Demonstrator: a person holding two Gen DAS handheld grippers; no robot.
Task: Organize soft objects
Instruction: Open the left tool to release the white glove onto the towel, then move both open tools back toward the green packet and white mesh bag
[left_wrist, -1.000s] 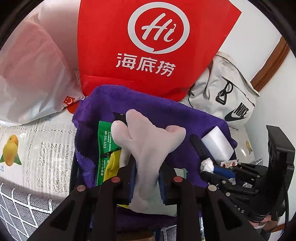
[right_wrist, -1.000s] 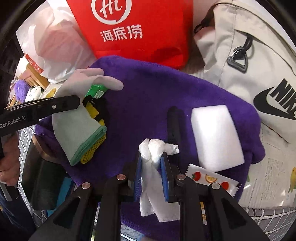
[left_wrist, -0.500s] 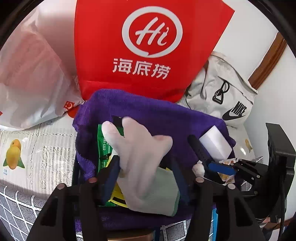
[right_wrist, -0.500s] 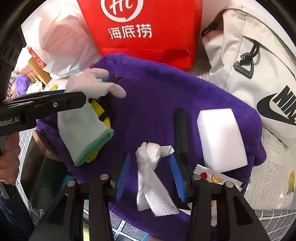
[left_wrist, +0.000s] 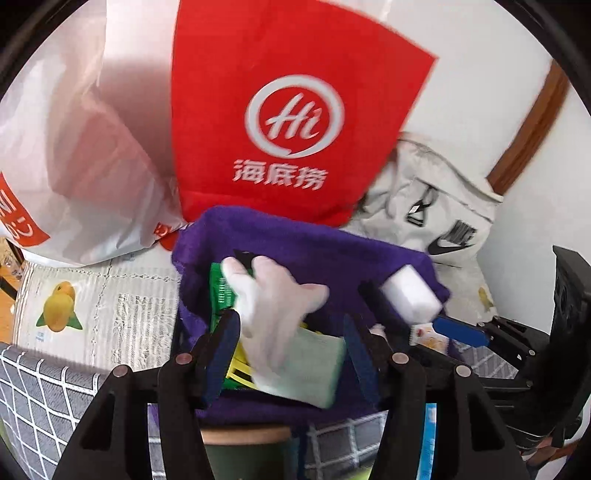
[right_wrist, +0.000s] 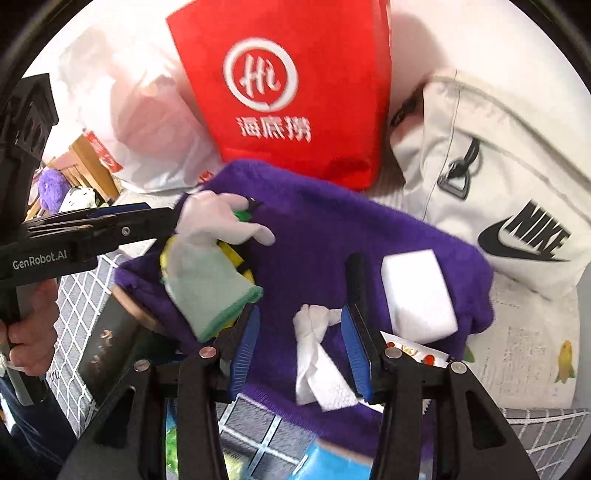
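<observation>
Left gripper (left_wrist: 288, 343): jaws wide apart, holding nothing; white glove (left_wrist: 280, 317) lies between.
Right gripper (right_wrist: 299, 347): jaws wide, empty; knotted tissue (right_wrist: 314, 354) between.
Purple towel (right_wrist: 325, 236): sponge (right_wrist: 417, 291) at 3 o'clock.

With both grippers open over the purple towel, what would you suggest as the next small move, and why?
Probably draw both grippers back. The left gripper stands open around the glove, the right gripper open around the tissue; both lie released on the purple towel.
</observation>
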